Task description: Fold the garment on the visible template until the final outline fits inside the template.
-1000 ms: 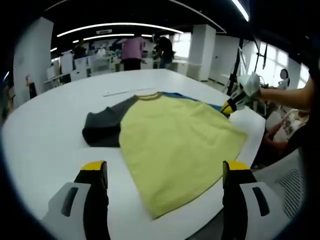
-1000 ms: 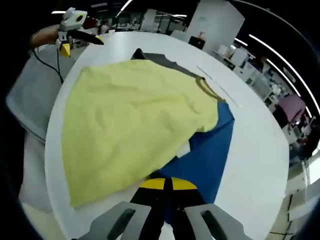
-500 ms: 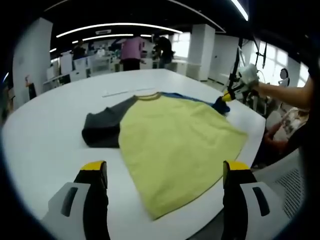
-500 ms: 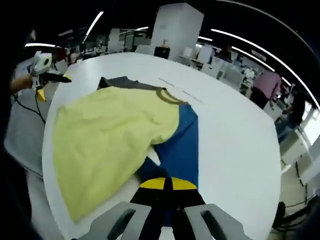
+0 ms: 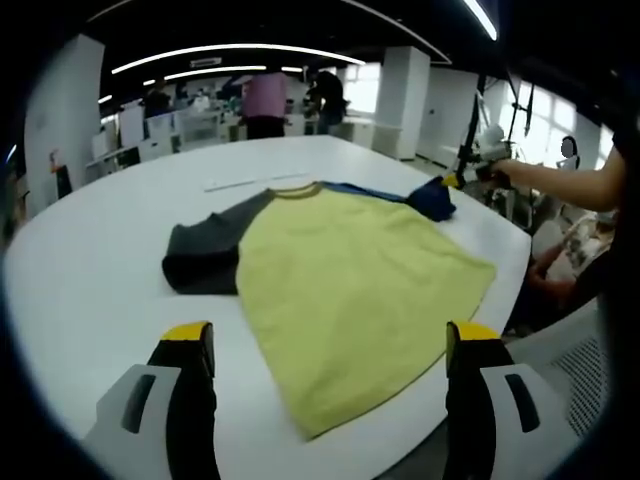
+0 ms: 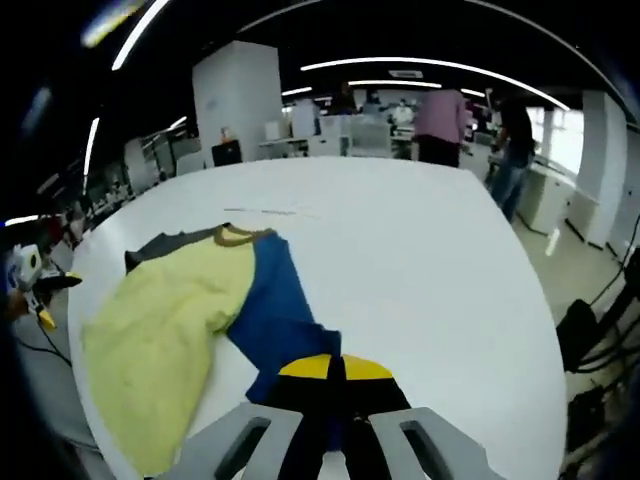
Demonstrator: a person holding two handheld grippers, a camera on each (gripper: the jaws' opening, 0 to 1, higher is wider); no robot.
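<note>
A yellow shirt (image 5: 350,275) lies flat on the white round table (image 5: 90,260), with a grey sleeve (image 5: 205,250) spread to the left. Its blue sleeve (image 5: 430,198) is drawn out at the far right, where my right gripper (image 5: 455,181) is shut on its end. In the right gripper view the shut jaws (image 6: 335,368) pinch the blue sleeve (image 6: 275,310), which runs back to the yellow body (image 6: 160,325) and the grey sleeve (image 6: 165,245). My left gripper (image 5: 330,338) hovers open over the shirt's near hem, touching nothing.
A thin pale strip (image 5: 255,183) lies on the table beyond the collar. The table's edge (image 5: 500,300) runs close to the shirt's right side, with a seated person (image 5: 580,250) just past it. People (image 5: 265,100) and desks stand far behind.
My right gripper has pulled the blue sleeve out and away from the yellow body, so more blue now shows. The left gripper and the grey sleeve have stayed put.
</note>
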